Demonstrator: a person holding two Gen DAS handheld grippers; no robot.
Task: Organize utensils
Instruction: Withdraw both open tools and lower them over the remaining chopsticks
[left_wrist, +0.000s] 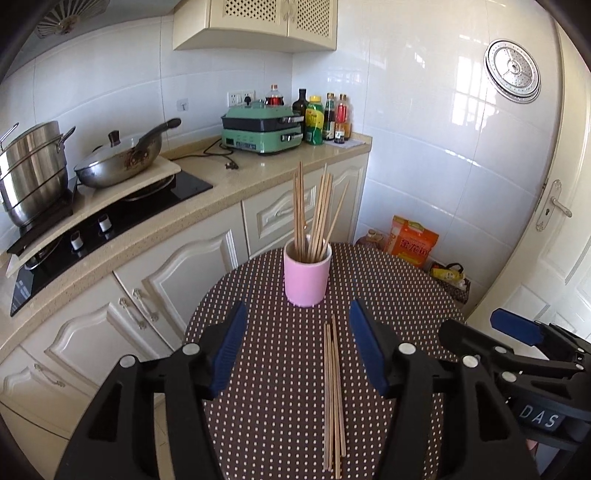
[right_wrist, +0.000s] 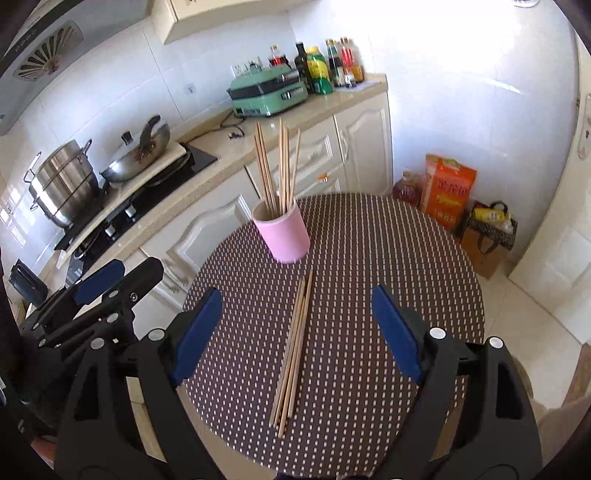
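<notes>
Chopsticks (left_wrist: 333, 398) are lying loose in a tight bundle on the dotted round table (right_wrist: 406, 258), just in front of the pink cup (left_wrist: 306, 275), which is already holding several upright ones (left_wrist: 314, 210). Both the left gripper (left_wrist: 299, 347) and the right gripper (right_wrist: 297, 332) are hovering above them with jaws spread wide, gripping nothing. The pickup probably calls for closing across one pale, thin wooden stick near its middle (they are touching, so neighbours may drag along), then tilting it upright over the cup.
</notes>
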